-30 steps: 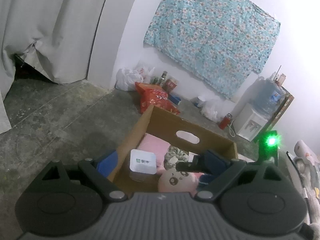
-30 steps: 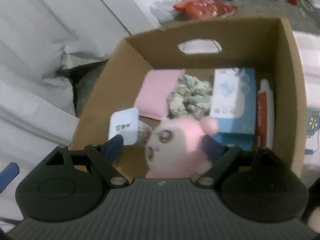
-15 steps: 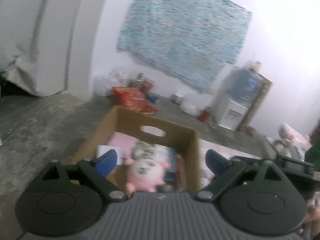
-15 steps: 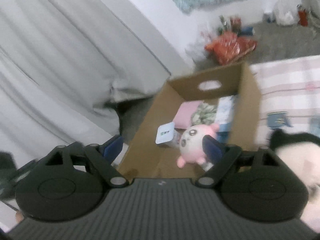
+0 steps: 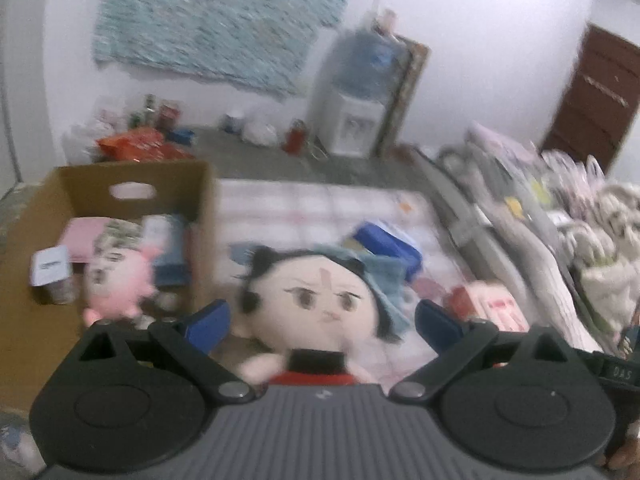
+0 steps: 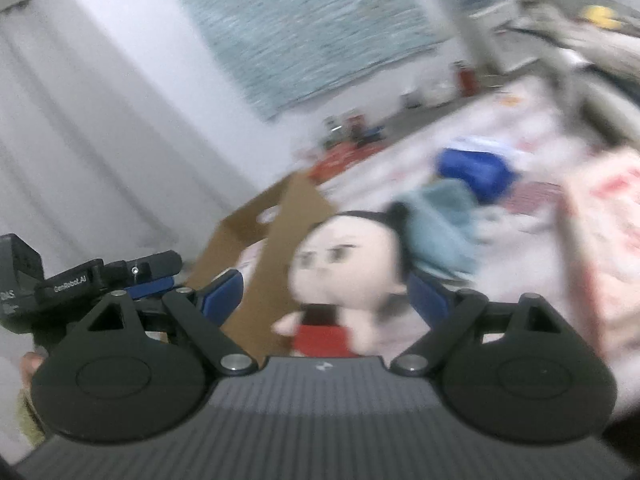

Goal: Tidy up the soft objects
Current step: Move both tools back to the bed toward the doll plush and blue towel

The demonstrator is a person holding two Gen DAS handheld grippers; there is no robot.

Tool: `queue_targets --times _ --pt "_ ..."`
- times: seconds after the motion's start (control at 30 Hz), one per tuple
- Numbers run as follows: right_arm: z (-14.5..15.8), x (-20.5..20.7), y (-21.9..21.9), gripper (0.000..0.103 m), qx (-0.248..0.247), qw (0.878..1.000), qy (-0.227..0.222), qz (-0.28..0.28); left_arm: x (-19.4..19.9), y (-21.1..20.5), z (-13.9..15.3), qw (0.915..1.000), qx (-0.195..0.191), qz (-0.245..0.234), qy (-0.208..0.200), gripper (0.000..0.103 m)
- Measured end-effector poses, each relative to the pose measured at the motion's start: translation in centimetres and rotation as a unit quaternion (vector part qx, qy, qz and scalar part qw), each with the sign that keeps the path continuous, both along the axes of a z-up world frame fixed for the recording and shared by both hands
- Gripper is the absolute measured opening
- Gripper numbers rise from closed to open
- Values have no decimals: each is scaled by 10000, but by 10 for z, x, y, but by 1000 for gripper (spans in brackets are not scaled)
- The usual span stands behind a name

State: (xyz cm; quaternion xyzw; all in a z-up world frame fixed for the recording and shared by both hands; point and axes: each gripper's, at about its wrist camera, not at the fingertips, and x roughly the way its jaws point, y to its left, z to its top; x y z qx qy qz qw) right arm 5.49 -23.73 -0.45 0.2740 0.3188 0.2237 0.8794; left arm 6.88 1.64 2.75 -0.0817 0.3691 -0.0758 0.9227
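Note:
A black-haired doll (image 5: 320,296) with a pale face and red dress lies on the checked bedsheet (image 5: 304,208), just right of a cardboard box (image 5: 132,174). Inside the box are a pink plush (image 5: 120,280), a white tub (image 5: 50,272), folded cloths and a blue carton. My left gripper (image 5: 322,324) frames the doll's head; its jaws are opening and no pad touches the doll. My right gripper (image 6: 326,294) is open too, aimed at the same doll (image 6: 344,256) from its other side. The left gripper (image 6: 100,276) shows at the left of the right wrist view.
A teal cloth (image 5: 380,272) and a blue object (image 5: 388,248) lie behind the doll, with a pink pack (image 5: 496,304) to its right. Piled bedding and bags (image 5: 560,220) line the right edge. A water dispenser (image 5: 356,120) and floor clutter stand by the far wall.
Both grippers swung right, away from the box and toward the doll on the bed. The pink plush stays in the box. Both pairs of fingers stayed spread.

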Motion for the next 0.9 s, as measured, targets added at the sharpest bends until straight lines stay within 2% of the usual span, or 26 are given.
queue_targets --times 0.1,0.23,0.33,0.43,0.53,0.6,0.73,0.9 --pt "-13 -12 -26 89 -2 9992 -33 -390 19 -34 -4 9994 142 -287 96 100" --pt "-23 -7 -38 89 -346 9977 -194 -557 50 -66 -9 9976 478 -480 140 100" --pt "-31 12 -39 89 -659 9965 -240 -450 81 -85 -18 9961 690 -504 223 99" --pt "-42 41 -32 89 -1035 9941 -239 -238 106 -97 -31 9927 1101 -424 233 97" --pt "-50 68 -24 86 -1443 9890 -311 32 131 -101 -48 9892 1393 -259 373 86" --pt "-60 90 -20 82 -1863 9819 -289 190 142 -99 -57 9891 1379 -223 470 79" --pt "-78 126 -10 80 -2320 9710 -90 572 153 -93 -69 9901 1248 -257 580 76" --pt "-96 156 16 80 -2900 9497 -354 1129 160 -91 -73 9907 1157 -305 649 73"
